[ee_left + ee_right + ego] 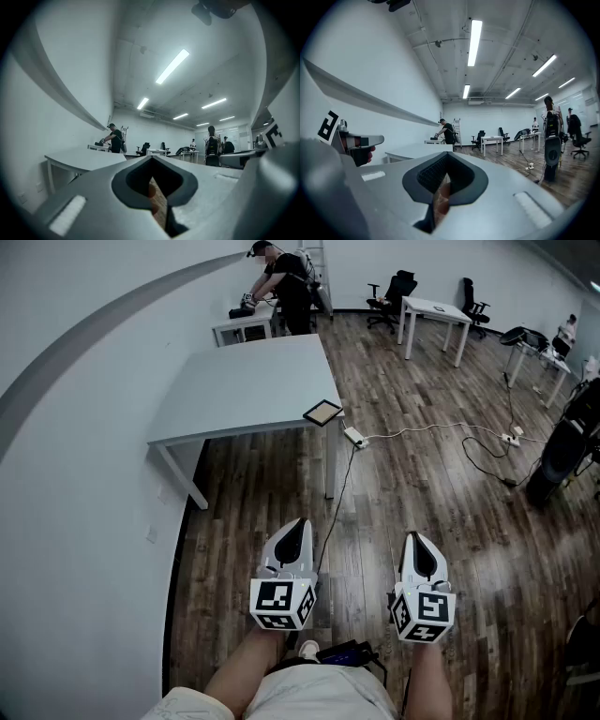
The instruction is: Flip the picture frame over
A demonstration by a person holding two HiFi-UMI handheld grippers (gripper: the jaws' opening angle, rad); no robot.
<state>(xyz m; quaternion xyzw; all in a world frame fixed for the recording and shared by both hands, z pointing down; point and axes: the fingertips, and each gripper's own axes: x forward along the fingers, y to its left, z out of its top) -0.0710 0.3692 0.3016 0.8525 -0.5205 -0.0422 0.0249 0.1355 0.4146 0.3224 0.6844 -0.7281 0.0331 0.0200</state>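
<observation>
Ahead: frame (323, 412) lies on the table's (244, 381) near right corner.
Left gripper (298, 524): jaws closed, empty, well short of the frame.
Right gripper (413, 537): jaws closed, empty, beside the left.

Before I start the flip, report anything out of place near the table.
The picture frame sits askew on the near corner of the table and seems to overhang the edge. A power strip lies on the floor beside that corner, where feet might catch it.
</observation>
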